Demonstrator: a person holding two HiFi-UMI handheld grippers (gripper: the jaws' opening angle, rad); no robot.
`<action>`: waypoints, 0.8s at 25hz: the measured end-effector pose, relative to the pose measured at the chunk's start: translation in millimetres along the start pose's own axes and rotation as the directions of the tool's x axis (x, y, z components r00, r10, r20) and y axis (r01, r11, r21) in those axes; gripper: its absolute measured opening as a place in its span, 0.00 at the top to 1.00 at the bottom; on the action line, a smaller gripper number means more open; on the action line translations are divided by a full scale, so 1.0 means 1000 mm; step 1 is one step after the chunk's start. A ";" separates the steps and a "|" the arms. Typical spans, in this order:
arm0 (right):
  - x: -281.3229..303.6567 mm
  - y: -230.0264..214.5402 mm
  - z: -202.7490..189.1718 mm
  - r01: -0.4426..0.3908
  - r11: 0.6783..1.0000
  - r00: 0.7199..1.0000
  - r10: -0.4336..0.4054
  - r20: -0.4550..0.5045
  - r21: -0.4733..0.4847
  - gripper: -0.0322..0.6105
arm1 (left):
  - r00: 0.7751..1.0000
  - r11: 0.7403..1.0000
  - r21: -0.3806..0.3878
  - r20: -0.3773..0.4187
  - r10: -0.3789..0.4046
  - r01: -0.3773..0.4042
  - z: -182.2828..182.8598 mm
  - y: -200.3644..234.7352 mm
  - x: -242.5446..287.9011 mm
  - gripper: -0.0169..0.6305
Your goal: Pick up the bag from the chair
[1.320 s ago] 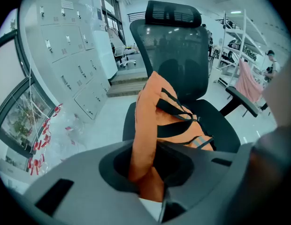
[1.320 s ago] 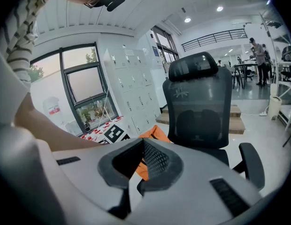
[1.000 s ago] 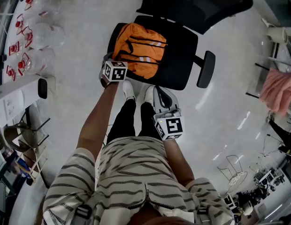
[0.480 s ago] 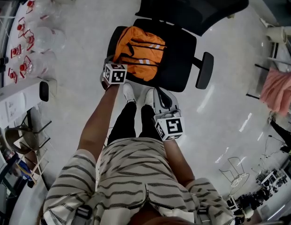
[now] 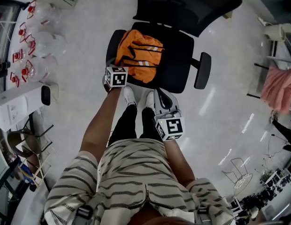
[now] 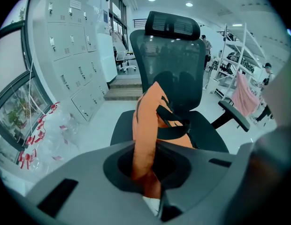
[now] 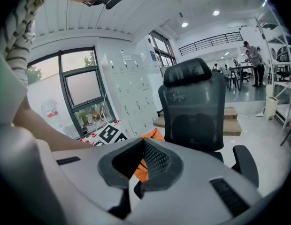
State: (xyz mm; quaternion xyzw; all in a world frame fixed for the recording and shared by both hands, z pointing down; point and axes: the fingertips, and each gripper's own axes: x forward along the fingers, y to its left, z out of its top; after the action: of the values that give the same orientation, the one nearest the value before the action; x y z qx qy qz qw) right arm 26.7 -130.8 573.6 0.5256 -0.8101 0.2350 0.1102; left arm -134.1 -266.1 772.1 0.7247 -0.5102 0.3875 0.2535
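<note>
My left tongs (image 6: 146,172) pinch the orange bag (image 5: 141,55), stretched long toward the chair (image 5: 180,55). My right tongs (image 7: 136,172) wait farther back, probably closed, empty.

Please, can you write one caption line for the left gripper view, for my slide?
Left gripper shut on a fold of the orange bag, with the black office chair behind it.

L tool (image 6: 146,172) clamped shut on orange fabric of bag (image 6: 148,121); L arm (image 5: 99,123) stretched fwd, tool angled steeply down. R tool (image 5: 163,99) held nearer body, jaws together, empty; R forearm (image 5: 177,156) close to torso.
</note>
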 end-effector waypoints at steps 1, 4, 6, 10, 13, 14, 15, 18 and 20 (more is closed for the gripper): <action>-0.001 -0.001 0.000 0.001 1.000 1.000 -0.001 0.002 0.000 0.92 | 1.000 1.000 -0.001 0.004 -0.004 0.004 0.001 -0.002 -0.001 0.92; -0.005 -0.003 0.002 0.005 1.000 1.000 -0.005 0.009 0.002 0.92 | 1.000 1.000 -0.016 0.018 -0.019 0.019 0.005 -0.007 -0.003 0.92; -0.007 -0.005 0.004 0.008 1.000 1.000 -0.008 0.014 0.002 0.92 | 0.999 0.999 -0.028 0.026 -0.028 0.029 0.008 -0.011 -0.005 0.92; -0.010 -0.007 0.007 0.014 1.000 1.000 -0.014 0.025 0.002 0.92 | 0.998 0.997 -0.051 0.039 -0.050 0.052 0.014 -0.018 -0.011 0.92; -0.013 -0.010 0.008 0.019 1.000 0.999 -0.019 0.033 0.002 0.92 | 0.997 0.996 -0.060 0.050 -0.060 0.062 0.016 -0.024 -0.011 0.92; -0.014 -0.011 0.009 0.021 1.000 0.999 -0.021 0.034 0.002 0.92 | 0.996 0.996 -0.058 0.059 -0.061 0.065 0.016 -0.026 -0.010 0.92; -0.015 -0.012 0.009 0.022 1.000 0.999 -0.022 0.035 0.002 0.92 | 0.996 0.996 -0.056 0.069 -0.064 0.068 0.017 -0.028 -0.010 0.92; -0.018 -0.014 0.011 0.026 1.000 0.999 -0.026 0.041 0.002 0.92 | 0.993 0.995 -0.051 0.092 -0.077 0.081 0.021 -0.034 -0.013 0.92; -0.020 -0.015 0.013 0.029 1.000 0.998 -0.029 0.046 0.003 0.92 | 0.991 0.994 -0.053 0.105 -0.088 0.094 0.023 -0.038 -0.017 0.92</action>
State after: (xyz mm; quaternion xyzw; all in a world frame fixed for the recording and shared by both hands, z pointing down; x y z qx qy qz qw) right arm 49.3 -126.3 558.3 0.5429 -0.8044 0.2221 0.0942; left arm -94.4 -260.9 746.6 0.7585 -0.5001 0.3229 0.2651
